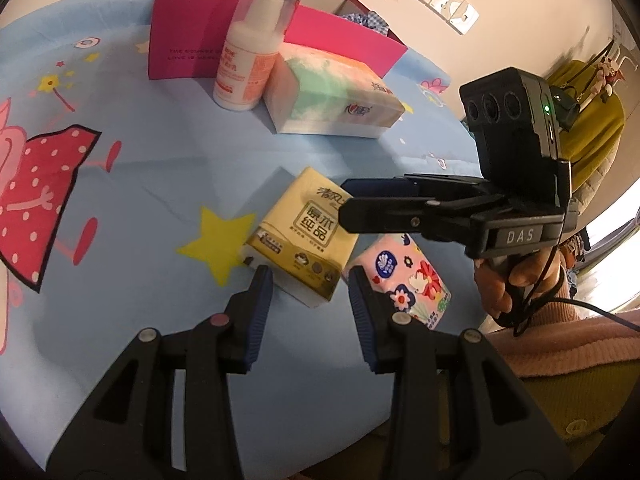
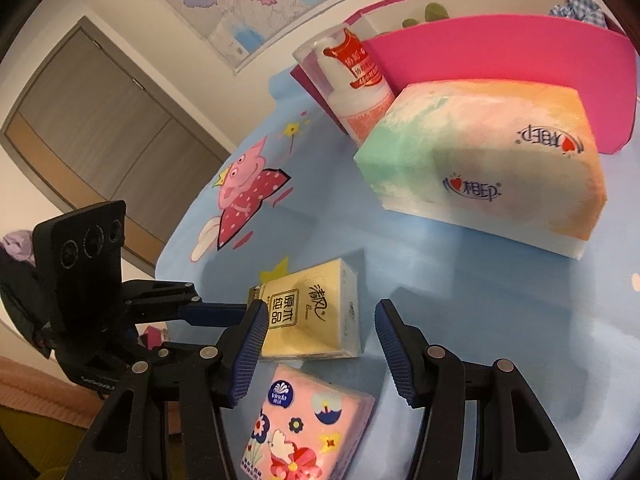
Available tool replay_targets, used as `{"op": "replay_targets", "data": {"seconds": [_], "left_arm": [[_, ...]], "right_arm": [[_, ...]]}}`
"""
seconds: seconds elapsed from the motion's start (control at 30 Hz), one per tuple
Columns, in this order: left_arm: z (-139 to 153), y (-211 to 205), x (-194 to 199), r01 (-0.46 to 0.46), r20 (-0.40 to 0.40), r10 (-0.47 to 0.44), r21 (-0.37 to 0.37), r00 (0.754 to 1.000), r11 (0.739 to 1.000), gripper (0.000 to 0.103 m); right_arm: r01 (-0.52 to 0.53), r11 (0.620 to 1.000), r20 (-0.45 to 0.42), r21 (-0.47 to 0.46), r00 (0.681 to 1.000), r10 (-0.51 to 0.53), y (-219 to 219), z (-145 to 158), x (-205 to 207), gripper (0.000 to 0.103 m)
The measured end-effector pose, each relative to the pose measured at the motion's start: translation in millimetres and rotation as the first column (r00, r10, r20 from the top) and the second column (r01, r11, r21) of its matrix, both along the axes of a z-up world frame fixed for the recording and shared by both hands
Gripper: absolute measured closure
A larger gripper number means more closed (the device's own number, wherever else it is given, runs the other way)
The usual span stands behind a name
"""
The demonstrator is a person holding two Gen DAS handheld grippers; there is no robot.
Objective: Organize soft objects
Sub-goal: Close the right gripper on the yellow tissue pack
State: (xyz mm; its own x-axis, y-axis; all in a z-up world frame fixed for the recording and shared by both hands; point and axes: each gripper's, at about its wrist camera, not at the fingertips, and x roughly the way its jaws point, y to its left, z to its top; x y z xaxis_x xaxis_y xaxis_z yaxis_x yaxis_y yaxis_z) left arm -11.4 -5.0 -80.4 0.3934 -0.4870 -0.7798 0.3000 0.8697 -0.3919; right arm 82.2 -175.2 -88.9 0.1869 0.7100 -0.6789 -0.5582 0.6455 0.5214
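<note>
So from the left wrist, the left gripper [image 1: 306, 278] is spread open with the yellow tissue pack [image 1: 304, 236] right off its fingertips, and the pink floral pack [image 1: 408, 280] sits just past its right finger. From the right wrist, the right gripper [image 2: 322, 312] is spread too, empty, with the yellow pack between its tips and the pink pack lower between the fingers, the big pastel tissue pack [image 2: 480, 168] well ahead.

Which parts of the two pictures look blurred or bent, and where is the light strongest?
Left wrist view: strong fisheye bending at the rim, bright window glare at far right, yellow pack sharp. Right wrist view: big tissue pack slightly motion-blurred, door frame curved, pink pack fairly sharp.
</note>
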Motion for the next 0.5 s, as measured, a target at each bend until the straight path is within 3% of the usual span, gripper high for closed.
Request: {"op": "replay_targets", "data": {"seconds": [0.07, 0.23, 0.5], "left_arm": [[-0.9, 1.2, 1.1, 0.000, -0.003, 0.000, -0.006, 1.000, 1.000, 0.062], [-1.1, -1.6, 3.9, 0.006, 0.000, -0.006, -0.008, 1.000, 1.000, 0.062], [2.4, -6.9, 8.4, 0.012, 0.025, -0.012, -0.003, 1.000, 1.000, 0.062]], "right_arm": [[-0.005, 1.000, -0.005, 0.002, 1.000, 0.005, 1.3, -1.2, -0.1, 0.056], [-0.004, 1.000, -0.004, -0.011, 1.000, 0.004, -0.2, -1.8, -0.5, 0.063], [0.018, 1.000, 0.023, -0.017, 1.000, -0.017, -4.6, 5.0, -4.0, 0.066]]}}
